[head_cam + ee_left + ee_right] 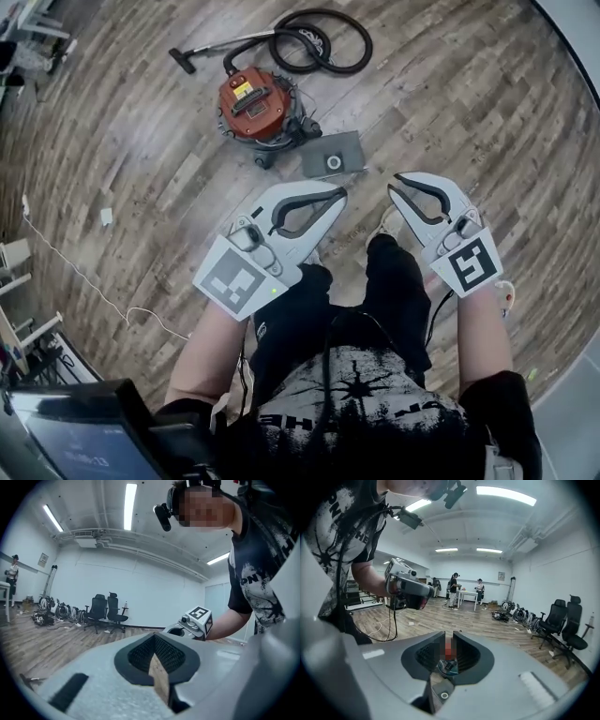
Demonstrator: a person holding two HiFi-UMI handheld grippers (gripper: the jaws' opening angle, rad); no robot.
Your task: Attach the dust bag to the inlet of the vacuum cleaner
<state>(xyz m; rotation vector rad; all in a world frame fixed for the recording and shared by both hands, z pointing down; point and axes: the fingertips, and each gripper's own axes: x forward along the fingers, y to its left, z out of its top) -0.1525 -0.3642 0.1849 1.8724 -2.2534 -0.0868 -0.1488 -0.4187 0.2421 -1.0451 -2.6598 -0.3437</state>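
Attachment hadn't begun: dust bag [333, 155] lay at four o'clock from vacuum cleaner [258, 103]; left tool [339, 195] closed empty, right tool [395, 184] slightly parted.

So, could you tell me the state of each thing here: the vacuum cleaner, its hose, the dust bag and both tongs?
vacuum cleaner: upright on the floor, untouched.
hose: coiled on the floor beyond the vacuum cleaner.
dust bag: flat on the floor beside the vacuum cleaner, not attached, ring opening facing up.
left tongs: shut, empty.
right tongs: a little open, empty.
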